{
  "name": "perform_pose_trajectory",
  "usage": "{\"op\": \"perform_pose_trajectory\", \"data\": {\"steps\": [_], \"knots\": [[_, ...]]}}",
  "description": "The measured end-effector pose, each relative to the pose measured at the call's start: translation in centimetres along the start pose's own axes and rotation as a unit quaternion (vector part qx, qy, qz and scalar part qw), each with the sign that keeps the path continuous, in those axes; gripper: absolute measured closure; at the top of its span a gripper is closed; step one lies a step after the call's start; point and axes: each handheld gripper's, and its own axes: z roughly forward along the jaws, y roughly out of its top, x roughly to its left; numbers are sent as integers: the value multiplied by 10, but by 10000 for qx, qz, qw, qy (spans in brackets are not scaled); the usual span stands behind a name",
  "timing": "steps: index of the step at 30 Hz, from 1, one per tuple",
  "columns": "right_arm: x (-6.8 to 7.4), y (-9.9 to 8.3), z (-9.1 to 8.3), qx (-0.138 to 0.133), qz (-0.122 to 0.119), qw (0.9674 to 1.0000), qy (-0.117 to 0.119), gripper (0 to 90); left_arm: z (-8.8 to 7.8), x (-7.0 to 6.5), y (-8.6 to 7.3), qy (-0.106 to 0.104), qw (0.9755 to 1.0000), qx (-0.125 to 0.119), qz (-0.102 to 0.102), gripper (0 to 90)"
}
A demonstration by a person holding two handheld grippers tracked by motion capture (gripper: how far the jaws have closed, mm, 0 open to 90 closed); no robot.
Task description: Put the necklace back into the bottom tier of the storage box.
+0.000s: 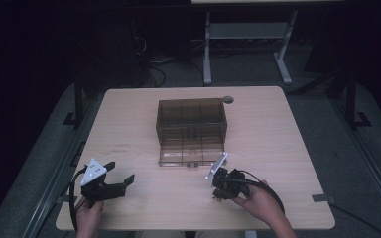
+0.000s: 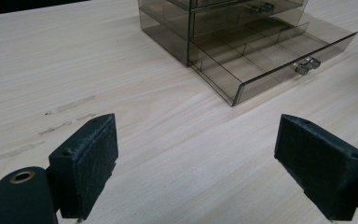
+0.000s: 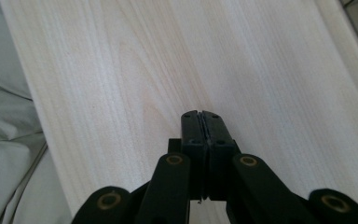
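A dark room surrounds a pale wooden worktop (image 1: 278, 148), with the legs of a second table standing on the floor behind it. The landmark is a smoked clear drawer box (image 1: 191, 121) that stands at the middle of the worktop.

The right gripper (image 3: 199, 116) has its fingers (image 3: 191, 128) pressed flat together with nothing between them; they point down at bare wood near the worktop's front edge, in front of the box and a little to its right. In the high view this gripper (image 1: 222, 184) lies just in front of the right corner of the bottom drawer (image 1: 191, 157), close to it but apart. The right hand (image 1: 258, 201) holds it from behind, and a black cable loops round that hand.

The left gripper (image 2: 196, 163) has its fingers (image 2: 95, 158) spread wide, empty, with bare wood between them. It faces the box, which stands well ahead of it. In the high view it (image 1: 116, 181) sits near the front left corner of the worktop, well to the left of the box, held by the left hand (image 1: 89, 215), with a grey plate on top.

The bottom drawer is pulled out towards the person; its dividers and its small clear handle (image 2: 306, 65) show from the left gripper view. Above it, the box's other drawers are shut.
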Motion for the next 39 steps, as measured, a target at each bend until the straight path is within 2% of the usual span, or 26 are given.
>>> {"op": "perform_pose_trajectory", "data": {"steps": [13,17,25,33,39], "knots": [[1,3,-20,-97,-45,9999,-54,887,1,0,0,-8,10000,6,10,130],[2,7,-34,-197,-100,9997,-83,888,0,0,0,-11,10000,13,19,130],[2,16,-53,-215,-154,9995,-143,887,1,-2,0,-19,10000,-18,-12,130],[-1,28,-66,-242,-199,9994,-134,886,1,-2,0,-22,10000,-8,-19,130],[-6,36,-68,-255,-218,9994,-82,886,1,-2,0,-27,10000,2,-16,130]]}}
